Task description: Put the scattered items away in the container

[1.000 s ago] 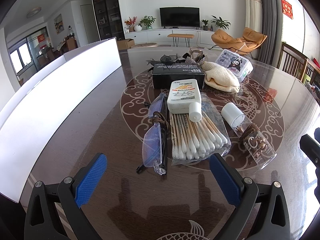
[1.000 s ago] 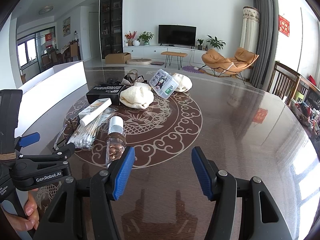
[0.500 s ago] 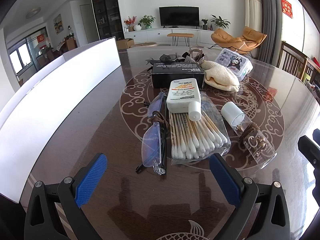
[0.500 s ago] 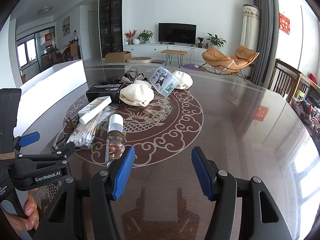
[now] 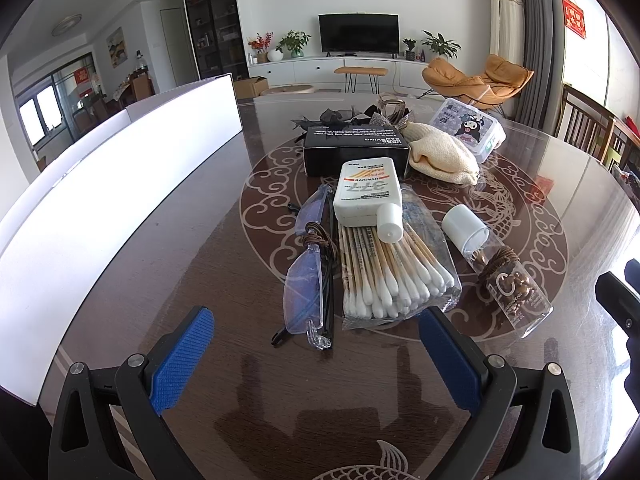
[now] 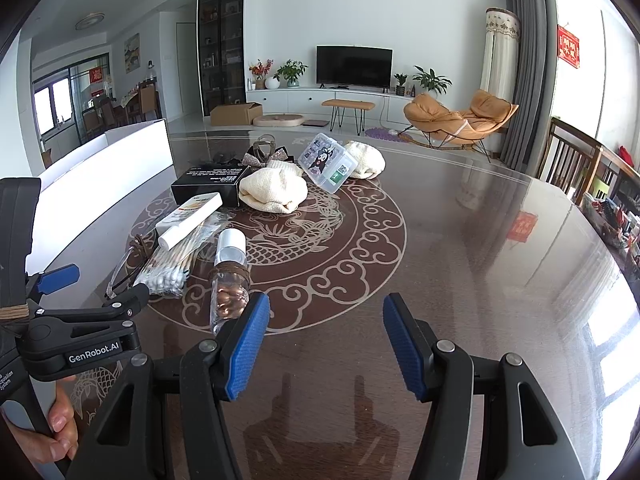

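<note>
1. Here, the left gripper (image 5: pixel 316 354) is hovering with jaws spread wide and empty, just short of the glasses (image 5: pixel 306 276) and the cotton swab pack (image 5: pixel 394 276).
2. The right gripper (image 6: pixel 326 342) is likewise gaping, holding nothing, with the capsule bottle (image 6: pixel 229 276) lying beside its left finger.
3. The white container (image 5: pixel 108 204) is standing along the table (image 5: pixel 200 248), left of the items.

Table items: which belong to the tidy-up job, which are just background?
Job:
white container
glasses
cotton swabs
sunscreen bottle
capsule bottle
black box
cloth pouch
cartoon case
left claw and right claw, both open

Background:
TV
lounge chair
cardboard box
</note>
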